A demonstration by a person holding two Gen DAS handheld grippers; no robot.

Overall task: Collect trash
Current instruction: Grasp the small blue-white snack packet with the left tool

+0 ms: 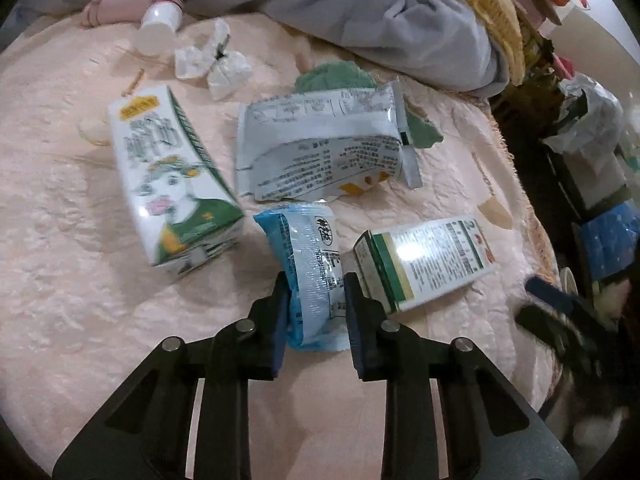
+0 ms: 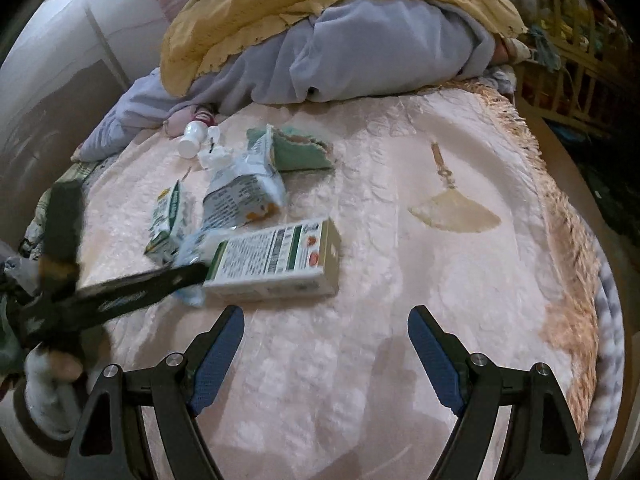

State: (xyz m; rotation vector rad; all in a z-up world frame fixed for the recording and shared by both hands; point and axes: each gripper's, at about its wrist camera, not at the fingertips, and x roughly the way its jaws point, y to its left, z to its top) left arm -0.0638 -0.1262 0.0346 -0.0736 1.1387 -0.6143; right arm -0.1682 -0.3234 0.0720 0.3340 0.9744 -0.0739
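Two grippers are in play, and I take the green-banded carton [image 2: 276, 262] as my landmark. My left gripper [image 1: 316, 304] is clamped on the blue snack packet [image 1: 308, 268], which lies touching the carton's left end on the pink bedspread [image 1: 60, 280]. The packet's long axis runs straight away from the fingers, so the pads pinch it across its narrow width near its near end.

My right gripper [image 2: 326, 344] hangs just short of the carton with its fingers spread wide and nothing between them. The carton lies flat, its long axis crosswise to those fingers. I judge the right hand nearer to it, but the span may call for a roll of the wrist to take it across the short side.

The illustrated carton [image 1: 172, 184] and the silver wrapper [image 1: 320, 140] lie beyond and left of the landmark.
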